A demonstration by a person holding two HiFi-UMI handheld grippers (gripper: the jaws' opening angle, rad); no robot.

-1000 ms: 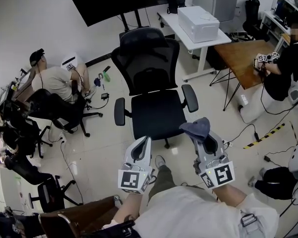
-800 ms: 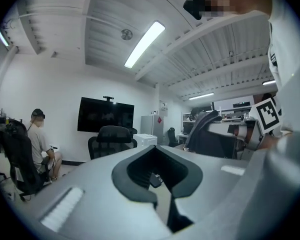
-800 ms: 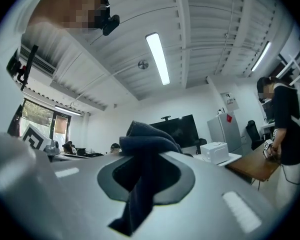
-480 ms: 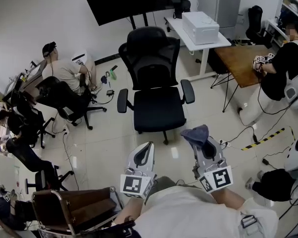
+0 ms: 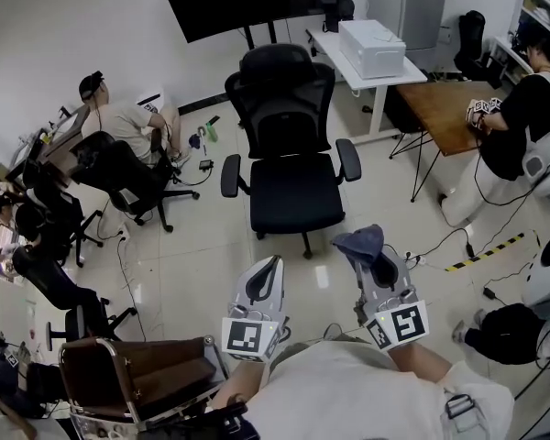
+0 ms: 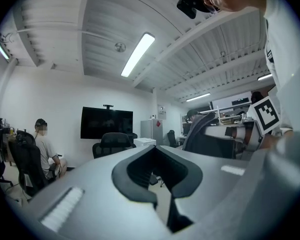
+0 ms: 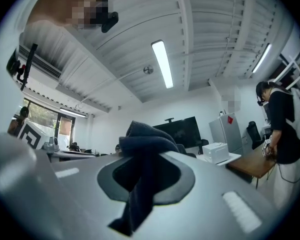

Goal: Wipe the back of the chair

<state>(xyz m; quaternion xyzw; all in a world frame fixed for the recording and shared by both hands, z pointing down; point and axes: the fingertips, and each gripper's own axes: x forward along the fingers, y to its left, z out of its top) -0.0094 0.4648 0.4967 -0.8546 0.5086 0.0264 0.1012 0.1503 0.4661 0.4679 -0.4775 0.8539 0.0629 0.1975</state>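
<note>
Chair back [image 5: 280,108] well ahead, cloth [image 5: 358,239] between jaws

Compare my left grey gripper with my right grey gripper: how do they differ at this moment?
The left grey gripper has its jaws together on nothing; the right grey gripper is clamped on a dark blue cloth. The left gripper's tip is bare, while the cloth bunches over the right gripper's tip. Both point toward the black mesh office chair and are short of it, touching nothing on it.
</note>
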